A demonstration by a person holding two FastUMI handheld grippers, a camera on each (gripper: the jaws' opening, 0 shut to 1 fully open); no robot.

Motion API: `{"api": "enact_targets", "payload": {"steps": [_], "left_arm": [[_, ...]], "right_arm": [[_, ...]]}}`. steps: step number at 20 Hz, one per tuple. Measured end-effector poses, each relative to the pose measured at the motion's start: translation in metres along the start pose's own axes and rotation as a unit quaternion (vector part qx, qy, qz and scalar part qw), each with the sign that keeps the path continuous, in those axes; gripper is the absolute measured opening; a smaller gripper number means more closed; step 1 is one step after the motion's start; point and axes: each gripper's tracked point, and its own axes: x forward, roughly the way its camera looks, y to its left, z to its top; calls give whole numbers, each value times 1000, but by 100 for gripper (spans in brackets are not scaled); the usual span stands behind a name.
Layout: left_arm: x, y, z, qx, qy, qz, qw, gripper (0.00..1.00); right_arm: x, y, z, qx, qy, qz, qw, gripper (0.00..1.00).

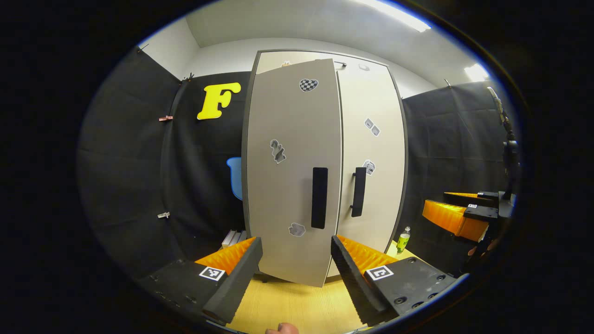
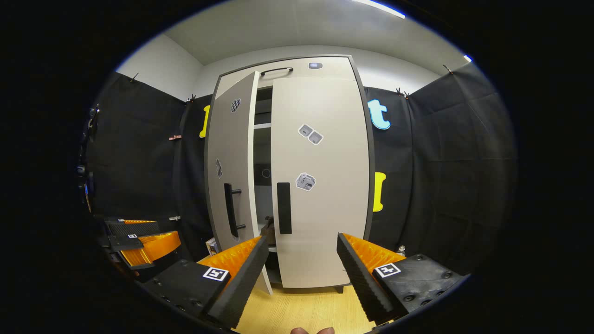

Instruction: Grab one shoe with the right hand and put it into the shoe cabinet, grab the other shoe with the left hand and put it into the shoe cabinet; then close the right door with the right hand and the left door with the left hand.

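both grippers hang in front of the shoe cabinet (image 2: 287,69), jaws spread wide and holding nothing. the left gripper (image 1: 294,260) faces the left door (image 1: 292,171), which stands ajar. the right gripper (image 2: 299,260) faces the right door (image 2: 320,181), nearly shut. a dark shoe (image 2: 268,228) shows in the gap between them.

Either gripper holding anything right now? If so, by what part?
Nothing is held. The left gripper and right gripper both have their jaws open with only air between them, in front of the shoe cabinet, whose left door stands ajar.
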Motion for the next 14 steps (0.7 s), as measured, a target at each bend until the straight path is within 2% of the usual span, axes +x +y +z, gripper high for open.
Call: {"api": "enact_targets", "payload": {"steps": [14], "left_arm": [[-6,1,5,2,-4,2,1000,95]], "right_arm": [[-7,2,4,2,-5,0,1000,98]]}}
